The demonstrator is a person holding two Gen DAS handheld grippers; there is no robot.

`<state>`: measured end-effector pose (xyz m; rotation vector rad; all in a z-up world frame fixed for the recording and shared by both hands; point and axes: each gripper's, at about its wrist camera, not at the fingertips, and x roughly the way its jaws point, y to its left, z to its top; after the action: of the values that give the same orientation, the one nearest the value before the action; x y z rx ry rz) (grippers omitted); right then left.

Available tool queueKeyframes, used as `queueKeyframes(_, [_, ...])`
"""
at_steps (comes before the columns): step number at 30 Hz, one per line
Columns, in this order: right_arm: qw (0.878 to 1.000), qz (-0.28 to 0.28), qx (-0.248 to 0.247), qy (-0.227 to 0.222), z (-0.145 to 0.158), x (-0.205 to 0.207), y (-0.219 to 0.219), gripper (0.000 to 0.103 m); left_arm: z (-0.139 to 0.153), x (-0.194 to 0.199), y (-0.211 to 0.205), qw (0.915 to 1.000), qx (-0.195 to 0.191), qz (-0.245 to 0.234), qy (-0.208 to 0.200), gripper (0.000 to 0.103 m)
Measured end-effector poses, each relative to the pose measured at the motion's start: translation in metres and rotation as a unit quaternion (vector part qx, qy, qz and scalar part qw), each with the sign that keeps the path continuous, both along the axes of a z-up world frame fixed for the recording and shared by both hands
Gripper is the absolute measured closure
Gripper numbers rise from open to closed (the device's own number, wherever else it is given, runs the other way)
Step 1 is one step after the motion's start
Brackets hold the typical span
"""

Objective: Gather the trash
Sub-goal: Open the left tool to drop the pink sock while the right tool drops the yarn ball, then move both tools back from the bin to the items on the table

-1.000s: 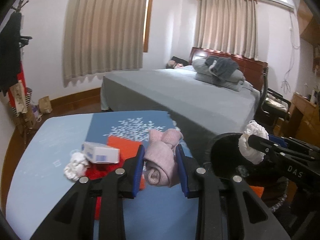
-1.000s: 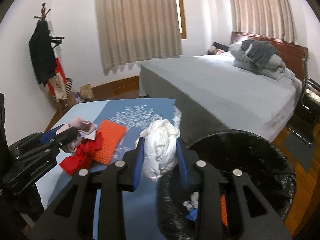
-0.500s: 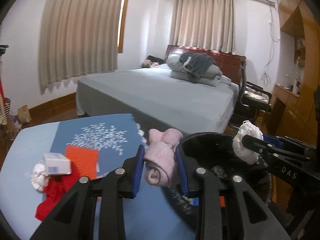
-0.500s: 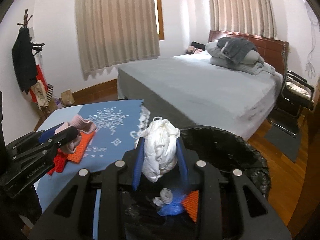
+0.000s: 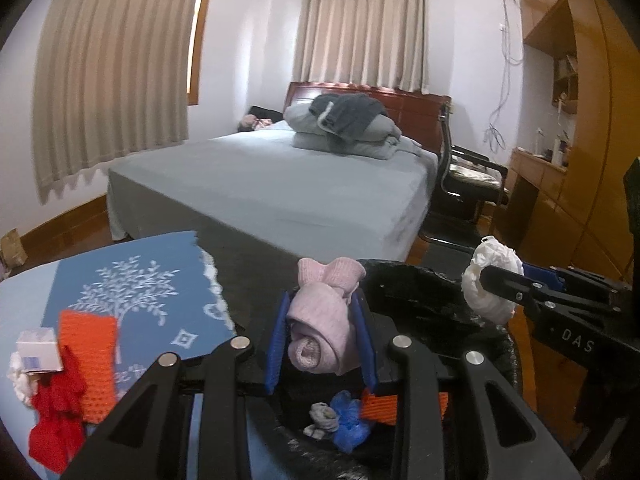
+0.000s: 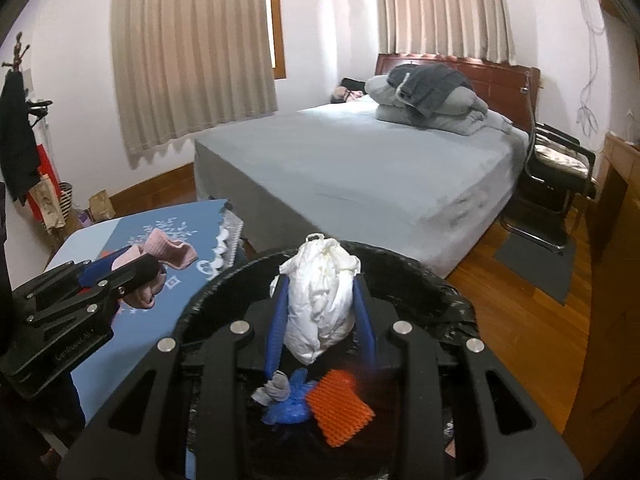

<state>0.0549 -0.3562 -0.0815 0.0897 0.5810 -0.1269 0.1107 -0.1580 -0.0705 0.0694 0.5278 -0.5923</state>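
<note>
While both loads hang over the black-lined bin (image 6: 460,300), the left gripper (image 5: 322,340) clasps a soft, light pink sock roll (image 5: 320,332) mid-body, and the right gripper (image 6: 320,320) squeezes a crumpled white bag (image 6: 320,304), compressible and weightless-looking, gripped across its bulk

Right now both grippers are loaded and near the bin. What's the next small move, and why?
Probably open the right gripper first: its white crumpled bag hangs directly over the black trash bin, above the orange mesh already inside. The left gripper, holding the pink sock roll, sits at the bin's near rim, so it likely needs a slight advance before release.
</note>
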Motion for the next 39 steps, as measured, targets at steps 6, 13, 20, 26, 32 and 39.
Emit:
queueKeyframes(6, [1.000,-0.012,-0.001,0.005,-0.007,-0.001,-0.013,0.072,-0.010,0.005,-0.022,0.9998,0.002,-0.018,0.008,0.072])
queueKeyframes(13, [1.000,-0.023,0.002,0.013,-0.018,-0.001,-0.026,0.070,-0.015,0.013,-0.038,0.9991,0.000,-0.038,0.019,0.070])
queueKeyframes(20, [0.999,-0.043,0.002,0.014,-0.020,-0.001,-0.032,0.042,-0.019,0.018,-0.036,0.9985,-0.008,-0.044,0.031,0.046])
queueKeyframes(26, [0.999,-0.053,-0.004,-0.008,-0.015,-0.009,-0.031,0.011,-0.009,0.018,-0.011,0.9999,-0.006,-0.010,0.010,0.023])
queueKeyframes(32, [0.999,-0.042,0.002,-0.015,-0.009,-0.009,-0.019,0.007,0.005,0.015,0.028,0.9994,-0.001,0.034,-0.009,0.009])
queueKeyframes(39, [1.000,-0.013,0.012,-0.013,-0.008,-0.001,0.010,0.007,0.013,0.007,0.073,0.9961,0.010,0.085,-0.021,0.006])
